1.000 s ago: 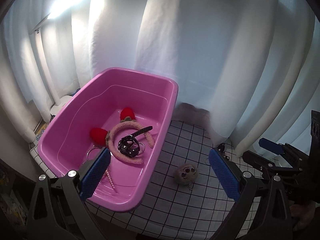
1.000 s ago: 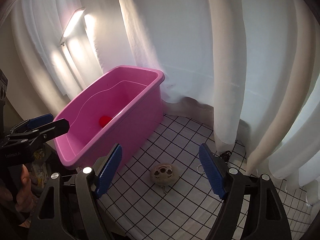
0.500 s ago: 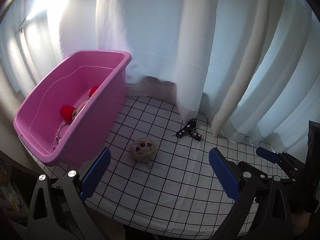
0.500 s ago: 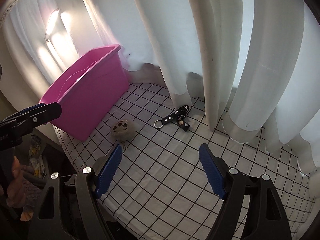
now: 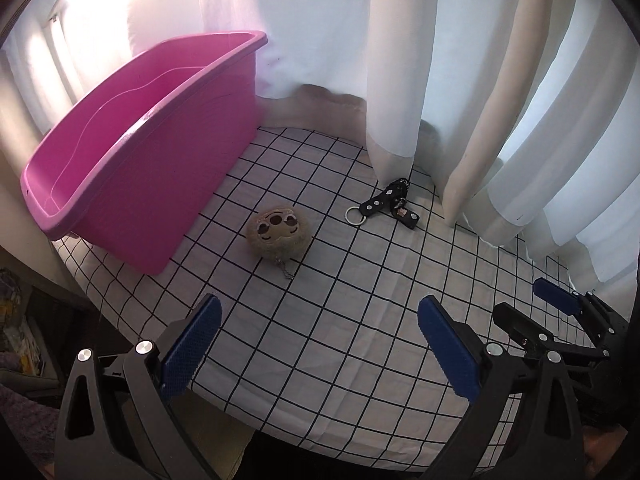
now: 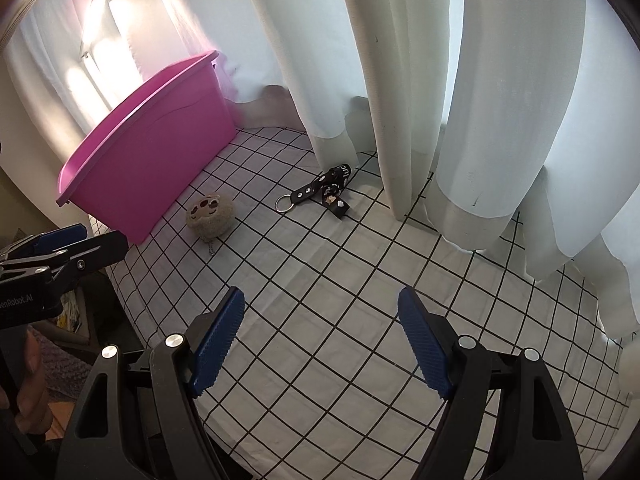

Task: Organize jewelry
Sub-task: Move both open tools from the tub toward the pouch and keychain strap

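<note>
A pink plastic tub [image 5: 132, 168] stands at the left on a checked cloth [image 5: 340, 320]; it also shows in the right wrist view [image 6: 160, 160]. Its contents are hidden from here. A fuzzy beige plush keychain [image 5: 279, 233] lies beside the tub, also in the right wrist view [image 6: 211, 215]. A black strap keychain with a metal ring [image 5: 386, 203] lies near the curtain, also in the right wrist view [image 6: 324, 194]. My left gripper [image 5: 318, 346] is open and empty, above the cloth's near edge. My right gripper [image 6: 320, 340] is open and empty, to its right.
White curtains [image 5: 460, 80] hang along the back and right, touching the cloth. A bright light [image 6: 100, 20] glows behind the tub. The table's edge drops off at the left and front, with clutter below [image 5: 16, 340].
Both grippers have pulled back and swung right, away from the tub. The tub's inside has dropped out of sight and the black strap keychain has come into view.
</note>
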### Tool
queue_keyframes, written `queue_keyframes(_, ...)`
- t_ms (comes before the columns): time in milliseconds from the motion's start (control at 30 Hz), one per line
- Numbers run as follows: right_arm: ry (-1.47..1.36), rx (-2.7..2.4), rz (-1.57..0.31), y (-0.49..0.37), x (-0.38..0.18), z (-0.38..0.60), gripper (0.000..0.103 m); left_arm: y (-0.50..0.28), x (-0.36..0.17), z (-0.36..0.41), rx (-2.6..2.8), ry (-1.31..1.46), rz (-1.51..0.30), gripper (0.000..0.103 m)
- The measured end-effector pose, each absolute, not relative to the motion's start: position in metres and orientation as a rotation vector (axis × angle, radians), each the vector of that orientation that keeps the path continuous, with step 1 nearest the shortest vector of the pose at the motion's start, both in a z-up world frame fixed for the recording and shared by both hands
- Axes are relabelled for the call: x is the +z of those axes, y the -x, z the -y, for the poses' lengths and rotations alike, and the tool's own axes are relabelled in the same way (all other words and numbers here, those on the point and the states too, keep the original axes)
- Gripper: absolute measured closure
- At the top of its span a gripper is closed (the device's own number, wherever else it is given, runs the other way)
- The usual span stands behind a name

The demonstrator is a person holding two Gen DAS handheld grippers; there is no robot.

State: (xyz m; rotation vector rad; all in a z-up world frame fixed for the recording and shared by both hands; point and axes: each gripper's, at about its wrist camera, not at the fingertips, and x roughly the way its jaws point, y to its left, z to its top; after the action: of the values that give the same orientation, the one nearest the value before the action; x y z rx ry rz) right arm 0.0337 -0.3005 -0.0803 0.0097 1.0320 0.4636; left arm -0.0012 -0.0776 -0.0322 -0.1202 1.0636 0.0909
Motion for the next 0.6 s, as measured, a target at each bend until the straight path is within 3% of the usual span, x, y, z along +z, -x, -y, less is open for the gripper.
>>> queue_keyframes(600,0.017,0.376,-1.069,-0.079,-0.137,0.270,0.021,-0.023,-0.094,0.042,0.134,0.122,-1.059,0.006)
